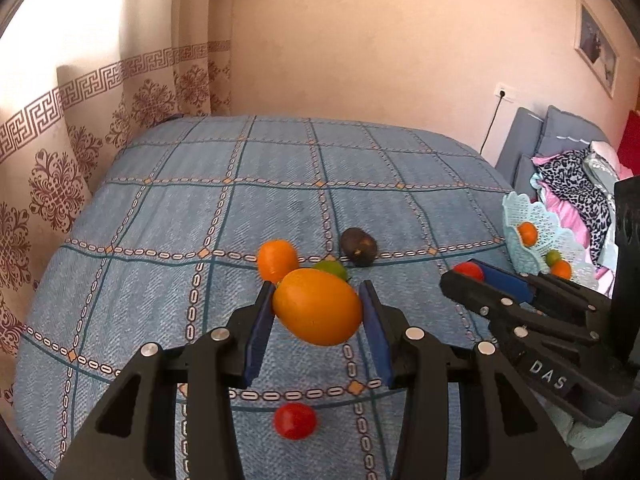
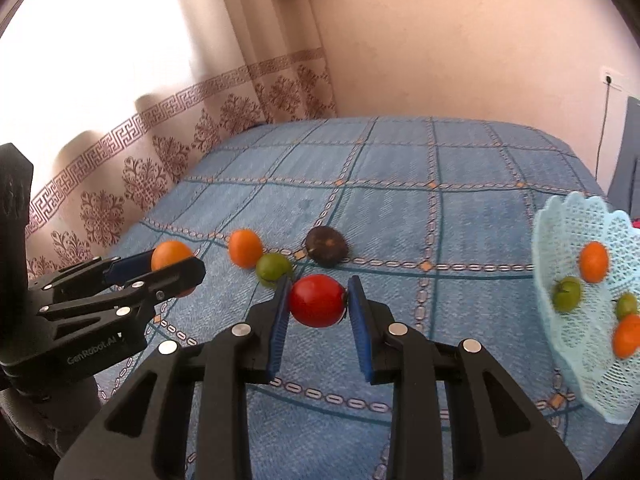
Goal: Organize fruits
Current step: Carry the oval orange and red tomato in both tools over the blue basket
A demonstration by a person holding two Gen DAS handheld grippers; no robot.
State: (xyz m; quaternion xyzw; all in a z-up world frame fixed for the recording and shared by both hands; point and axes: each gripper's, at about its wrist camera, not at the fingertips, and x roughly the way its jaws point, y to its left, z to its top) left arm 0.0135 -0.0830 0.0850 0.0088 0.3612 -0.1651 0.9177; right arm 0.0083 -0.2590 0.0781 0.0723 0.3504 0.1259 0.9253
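**Two grippers, each clamped on one fruit above a blue checked bedspread**

The left gripper (image 1: 318, 312) holds a large orange fruit (image 1: 317, 312) between its blue pads (image 1: 260, 328), jaws pressed against the fruit's two sides, raised clear of the cloth (in the right wrist view the same gripper (image 2: 176, 266) enters at 9 o'clock, the orange fruit (image 2: 170, 254) showing above its near finger). The right gripper (image 2: 318, 302) is clamped likewise on a red tomato (image 2: 317, 301), its pads (image 2: 360, 320) touching both sides; in the left wrist view this gripper (image 1: 472, 276) sits at 3 o'clock with the red tomato (image 1: 468, 270) at its tip.

On the bedspread (image 1: 200, 220), beyond the held orange fruit toward 12 o'clock, lie a smaller orange fruit (image 1: 277, 260) and a green fruit (image 1: 331, 269), just beside each other (touching in the right wrist view), and a dark brown fruit (image 1: 359, 247) set apart toward 1 o'clock. A second red tomato (image 1: 295, 421) lies alone at 6 o'clock, seen below the left gripper's fingers.

A pale blue lattice basket (image 2: 560, 240) stands at 3 o'clock in the right wrist view, near the bed's edge. It contains two orange fruits (image 2: 594, 262) (image 2: 627, 336) and two green ones (image 2: 566, 294) (image 2: 626, 306).

A patterned curtain (image 1: 60, 184) hangs at 9 to 10 o'clock, a plain wall (image 1: 380, 40) fills the background, and a grey sofa with heaped clothes (image 1: 568, 176) stands at 3 o'clock in the left wrist view.
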